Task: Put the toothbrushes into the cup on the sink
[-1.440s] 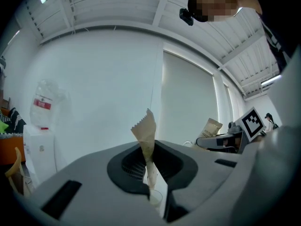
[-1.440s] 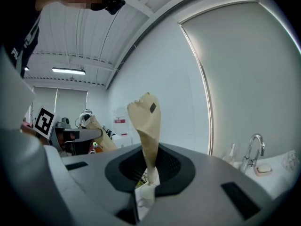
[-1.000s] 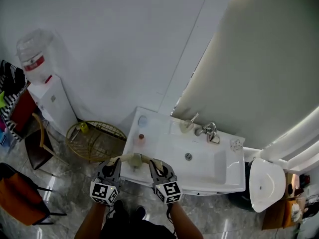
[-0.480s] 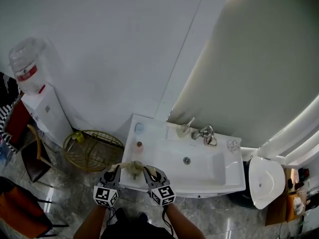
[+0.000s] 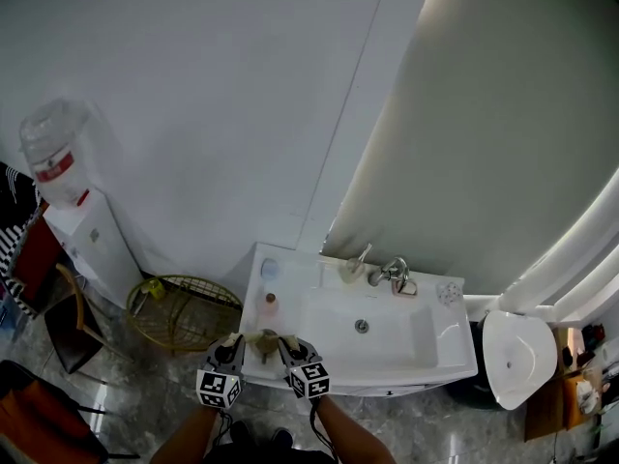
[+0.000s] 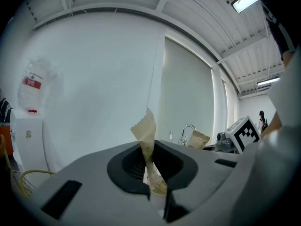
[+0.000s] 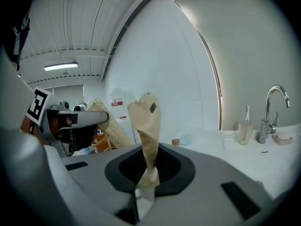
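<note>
Sink [image 5: 437, 344] with cup [image 5: 351, 271], faucet [image 5: 395, 273] ahead; left tongs [image 6: 151, 171], right tongs [image 7: 148, 173] both pinching paper packet [image 7: 146, 124].

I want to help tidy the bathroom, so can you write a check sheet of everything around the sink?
Surface: white sink counter, mostly bare.
Job's things: cup beside the faucet, one toothbrush standing in it; paper packet near the counter's front-left corner.
Clutter: blue thing and small bottle on the counter's left.
Grippers: left gripper and right gripper each shut on one end of the paper packet.
Cables: maybe a thin cord under the right gripper; unclear.
Surroundings: water dispenser, wire basket, toilet.
</note>
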Tool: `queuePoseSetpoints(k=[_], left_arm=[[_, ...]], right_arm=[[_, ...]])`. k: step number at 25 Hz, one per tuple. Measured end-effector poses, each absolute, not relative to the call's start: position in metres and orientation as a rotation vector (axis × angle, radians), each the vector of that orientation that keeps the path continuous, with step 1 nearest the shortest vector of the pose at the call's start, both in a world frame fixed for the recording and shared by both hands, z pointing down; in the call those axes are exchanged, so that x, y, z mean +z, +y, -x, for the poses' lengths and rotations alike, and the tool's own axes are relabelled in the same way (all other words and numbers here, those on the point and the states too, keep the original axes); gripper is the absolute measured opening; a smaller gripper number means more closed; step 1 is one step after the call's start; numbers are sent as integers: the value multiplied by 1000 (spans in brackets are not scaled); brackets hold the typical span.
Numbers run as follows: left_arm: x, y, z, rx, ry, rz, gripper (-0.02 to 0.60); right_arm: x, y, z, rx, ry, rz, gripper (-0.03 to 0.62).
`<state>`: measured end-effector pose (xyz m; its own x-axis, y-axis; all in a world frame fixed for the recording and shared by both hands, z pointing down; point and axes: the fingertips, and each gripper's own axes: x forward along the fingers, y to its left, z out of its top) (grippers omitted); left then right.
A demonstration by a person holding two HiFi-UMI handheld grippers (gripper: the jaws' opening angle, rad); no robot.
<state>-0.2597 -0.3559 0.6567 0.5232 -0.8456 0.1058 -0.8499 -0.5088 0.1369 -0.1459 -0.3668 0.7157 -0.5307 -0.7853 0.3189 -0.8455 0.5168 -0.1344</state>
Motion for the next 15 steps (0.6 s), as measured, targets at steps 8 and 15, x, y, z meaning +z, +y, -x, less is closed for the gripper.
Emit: queuePoseSetpoints(k=[8, 15], left_arm=[[665, -373, 264, 51, -1478, -2551, 44], [665, -371, 264, 39, -1494, -2528, 44]], right_arm=[[726, -378, 146, 418, -2527, -1340, 48], [743, -383, 148, 438, -2518, -1284, 48]])
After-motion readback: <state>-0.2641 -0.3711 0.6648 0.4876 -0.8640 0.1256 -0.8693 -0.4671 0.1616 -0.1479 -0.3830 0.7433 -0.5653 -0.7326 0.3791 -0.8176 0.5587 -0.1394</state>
